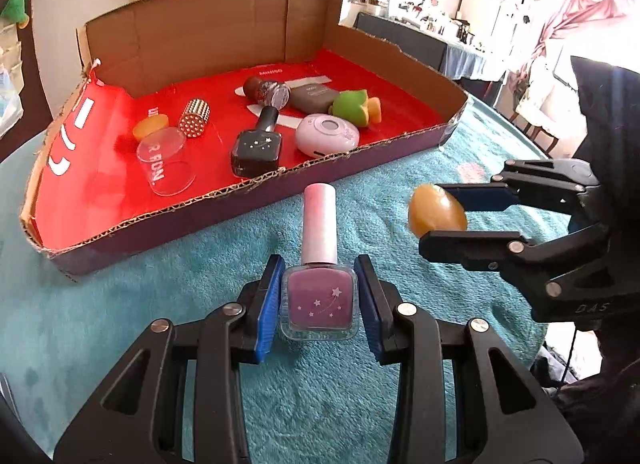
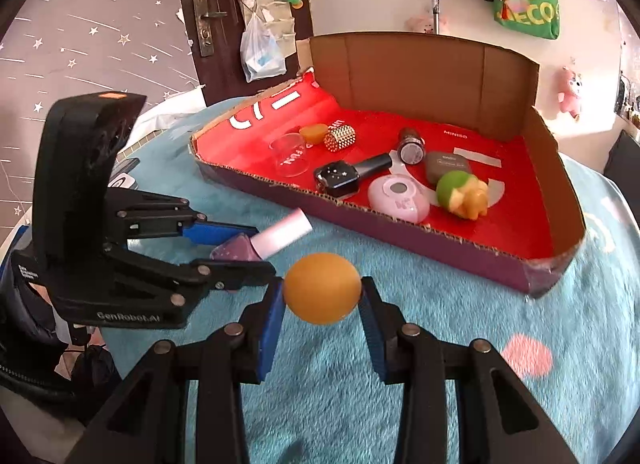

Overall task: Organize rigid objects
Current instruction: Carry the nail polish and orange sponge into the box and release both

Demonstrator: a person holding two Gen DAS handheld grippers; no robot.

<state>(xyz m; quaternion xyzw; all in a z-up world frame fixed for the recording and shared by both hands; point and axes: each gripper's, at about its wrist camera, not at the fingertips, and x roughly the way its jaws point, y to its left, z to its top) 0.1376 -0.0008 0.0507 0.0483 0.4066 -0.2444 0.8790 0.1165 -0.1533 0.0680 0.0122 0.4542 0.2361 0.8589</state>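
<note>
- Left gripper [image 1: 319, 296] is clamped on the purple nail-polish bottle [image 1: 319, 300]; blue pads press both flat sides of the glass body. The pale pink cap points to 12 o'clock in the left wrist view, so the bottle's long axis runs along the fingers, toward the tray.
- Right gripper [image 2: 322, 290] holds the orange egg-shaped piece [image 2: 322, 288] between its pads, above the blanket.
- Cardboard tray [image 1: 160, 215], lined in red, lies at about 11 o'clock from the left gripper and at 1 o'clock from the right one. Its low front wall sits between each held item and the red floor.
- Judgement: both loads must lift over that front wall. The left gripper looks nearer to it; the bottle's cap already points at the wall.
- In the tray already: black polish bottle [image 1: 256, 143] lying flat, clear cup [image 1: 166, 161], studded cylinder [image 1: 195, 118], pink oval case [image 1: 327, 135], green-and-orange toy [image 1: 356, 108].
- Open red floor shows at the tray's left end and along the near right edge.
- Surface: fluffy teal blanket [image 1: 200, 276] over a table; soft, so upright items may tip.
- Room: dark door, hanging bags, cluttered shelves behind.
</note>
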